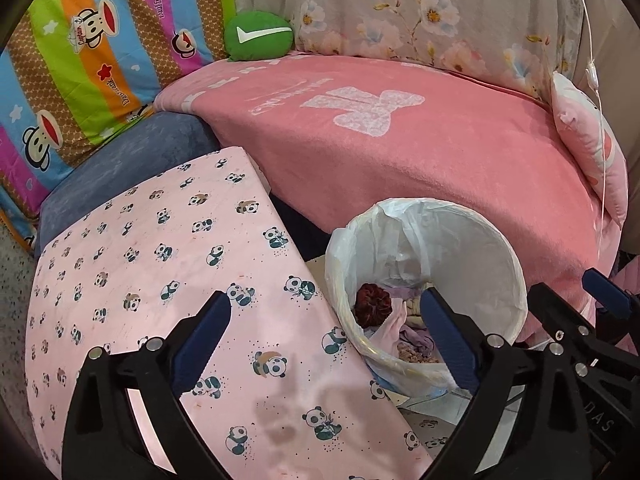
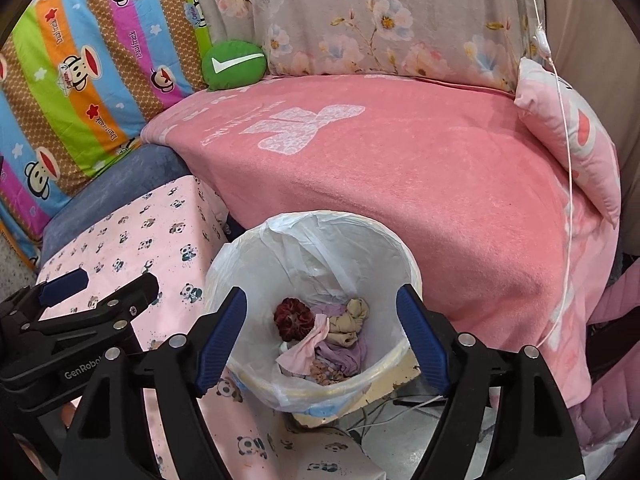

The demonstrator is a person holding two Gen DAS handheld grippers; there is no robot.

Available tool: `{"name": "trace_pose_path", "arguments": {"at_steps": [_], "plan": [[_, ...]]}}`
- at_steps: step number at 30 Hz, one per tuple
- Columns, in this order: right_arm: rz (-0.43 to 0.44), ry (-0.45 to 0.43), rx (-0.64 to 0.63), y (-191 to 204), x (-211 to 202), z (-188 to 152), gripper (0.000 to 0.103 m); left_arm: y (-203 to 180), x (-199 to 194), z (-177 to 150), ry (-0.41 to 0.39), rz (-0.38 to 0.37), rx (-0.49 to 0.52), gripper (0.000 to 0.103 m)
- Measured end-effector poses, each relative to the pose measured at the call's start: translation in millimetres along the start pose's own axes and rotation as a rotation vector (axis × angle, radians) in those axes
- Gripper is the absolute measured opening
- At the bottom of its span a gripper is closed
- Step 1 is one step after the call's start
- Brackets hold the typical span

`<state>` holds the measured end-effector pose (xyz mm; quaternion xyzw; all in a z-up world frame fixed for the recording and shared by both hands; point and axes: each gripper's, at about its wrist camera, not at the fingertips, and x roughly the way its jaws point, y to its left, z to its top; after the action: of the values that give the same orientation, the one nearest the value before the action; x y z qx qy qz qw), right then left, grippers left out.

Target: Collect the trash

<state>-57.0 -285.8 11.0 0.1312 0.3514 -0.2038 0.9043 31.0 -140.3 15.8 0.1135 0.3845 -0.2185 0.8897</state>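
The waste bin (image 2: 404, 268) wears a thin, crinkled, translucent white plastic liner with a faint sheen. Inside lie soft crumpled cloth scraps (image 2: 340, 344) and a dark red ruffled piece (image 2: 294, 318). The pink blanket (image 2: 420, 184) behind looks matt and fuzzy, like terry or fleece. The panda-print cover (image 1: 160, 280) at left is smooth woven cloth. The right gripper (image 2: 320, 334) is matt black plastic with ribbed blue pads and shiny metal pins; the left gripper (image 1: 324, 328) matches.

Both wrist views look steeply down, close over the lined bin (image 2: 312, 304). It sits lower right in the left view, centre in the right. Both share the pink blanket (image 1: 440, 152) across the upper frame.
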Motion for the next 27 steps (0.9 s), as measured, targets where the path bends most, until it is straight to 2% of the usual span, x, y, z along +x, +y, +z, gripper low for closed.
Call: {"name": "trace_pose_path", "arguments": {"at_steps": [2, 12, 14, 22, 27], "plan": [[-0.006, -0.004, 0.000, 0.0, -3.0, -1.5, 0.085, 0.5, -1.5, -2.9, 0.001, 0.000, 0.000, 0.092], [-0.040, 0.001, -0.026, 1.2, -10.9, -12.5, 0.087, 2.0, -5.3, -12.3, 0.012, 0.018, -0.017, 0.094], [-0.043, -0.004, -0.030, 2.5, -13.4, -16.2, 0.099, 3.1, -5.5, -14.0, 0.016, 0.024, -0.023, 0.094], [-0.051, -0.005, -0.031, -0.4, -15.7, -21.6, 0.099, 3.9, -8.6, -19.9, 0.013, 0.058, -0.026, 0.094], [-0.059, 0.000, -0.036, 0.4, -16.4, -25.4, 0.099, 3.0, -9.4, -24.0, 0.021, 0.045, -0.030, 0.094]]}}
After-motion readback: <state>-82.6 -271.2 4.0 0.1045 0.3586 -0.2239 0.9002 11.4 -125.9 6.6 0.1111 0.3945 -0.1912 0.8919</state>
